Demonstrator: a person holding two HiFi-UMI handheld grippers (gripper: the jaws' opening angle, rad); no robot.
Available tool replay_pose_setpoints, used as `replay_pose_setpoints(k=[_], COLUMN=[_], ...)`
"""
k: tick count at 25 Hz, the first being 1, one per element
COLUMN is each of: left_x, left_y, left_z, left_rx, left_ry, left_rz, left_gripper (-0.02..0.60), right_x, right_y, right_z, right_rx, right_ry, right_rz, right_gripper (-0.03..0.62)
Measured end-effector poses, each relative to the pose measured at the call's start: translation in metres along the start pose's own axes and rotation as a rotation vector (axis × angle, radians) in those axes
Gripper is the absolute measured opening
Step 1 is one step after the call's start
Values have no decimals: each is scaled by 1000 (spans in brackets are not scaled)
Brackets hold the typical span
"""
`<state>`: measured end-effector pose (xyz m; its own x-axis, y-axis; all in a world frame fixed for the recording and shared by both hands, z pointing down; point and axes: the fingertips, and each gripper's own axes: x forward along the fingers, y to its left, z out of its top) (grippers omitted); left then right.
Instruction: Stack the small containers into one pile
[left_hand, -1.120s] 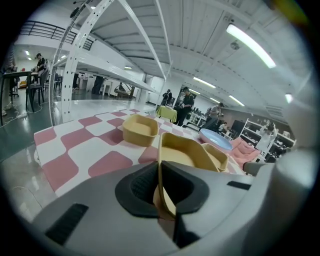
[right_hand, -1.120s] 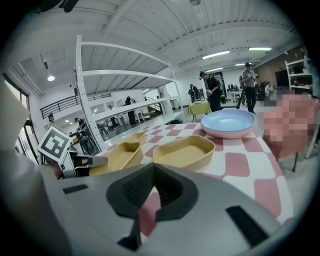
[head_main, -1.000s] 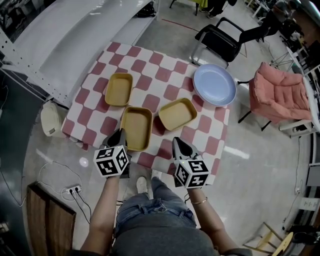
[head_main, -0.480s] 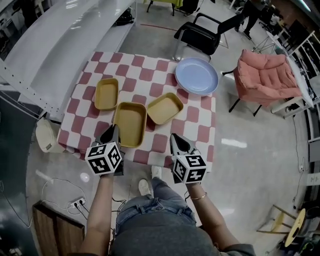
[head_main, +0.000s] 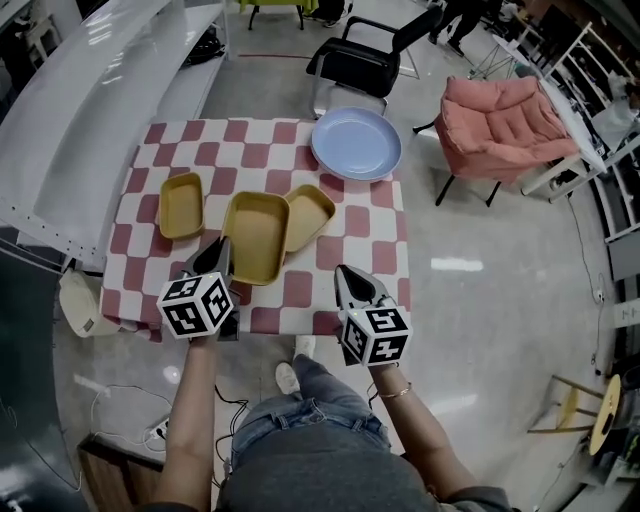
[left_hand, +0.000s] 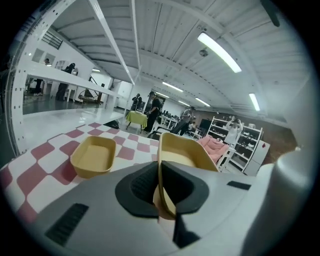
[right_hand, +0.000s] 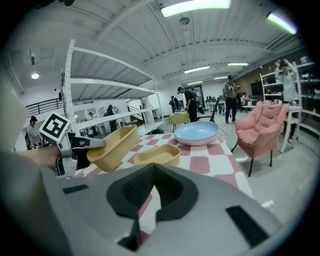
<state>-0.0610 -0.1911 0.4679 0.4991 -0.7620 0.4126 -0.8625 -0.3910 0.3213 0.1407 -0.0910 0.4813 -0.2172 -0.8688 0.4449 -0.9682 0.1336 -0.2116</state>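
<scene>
Pinching the near rim of the middle container (head_main: 255, 235) between its jaws, the left tool (head_main: 222, 258) holds it tilted and clear of the checked counter (head_main: 350, 225), the far end higher than the gripped end, while a person (head_main: 310, 440) in jeans stands at the counter's near edge. Seen from the left gripper view, the yellow container's thin wall stands edge-on between the dark pads (left_hand: 135, 187), which press on it from both sides. From the head view the raised container overlaps the left edge of the right container (head_main: 312, 212), which lies flat on the counter. The right gripper view shows the lifted one up and to its left, though no view settles whether the two touch. The left container (head_main: 181, 205) sits alone on the counter, just beside the held one and apart from it. None of the three is yet nested in another. The right tool (head_main: 346, 280) hangs over the counter's near edge, to the right of the middle container, its jaws pressed together with nothing between them. A pale blue plate (head_main: 356, 143) rests at the counter's far right corner, beyond the right container. On the grey floor (head_main: 470, 300) past that corner stand a pink chair (head_main: 500, 125) and a black chair (head_main: 365, 65)
</scene>
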Motion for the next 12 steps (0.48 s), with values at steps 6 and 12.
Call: replay_pose_setpoints(k=[6, 12], left_x=[38, 75], left_y=[-18, -31], left_z=[16, 25], left_rx=[43, 81], left_ry=[19, 39], left_rz=[-69, -119], left_gripper=[29, 29], right_x=[11, 33], right_y=[-26, -46], right_z=[5, 12], right_rx=[17, 30], right_ry=[10, 20], right_rz=[-27, -28], right_gripper=[9, 9])
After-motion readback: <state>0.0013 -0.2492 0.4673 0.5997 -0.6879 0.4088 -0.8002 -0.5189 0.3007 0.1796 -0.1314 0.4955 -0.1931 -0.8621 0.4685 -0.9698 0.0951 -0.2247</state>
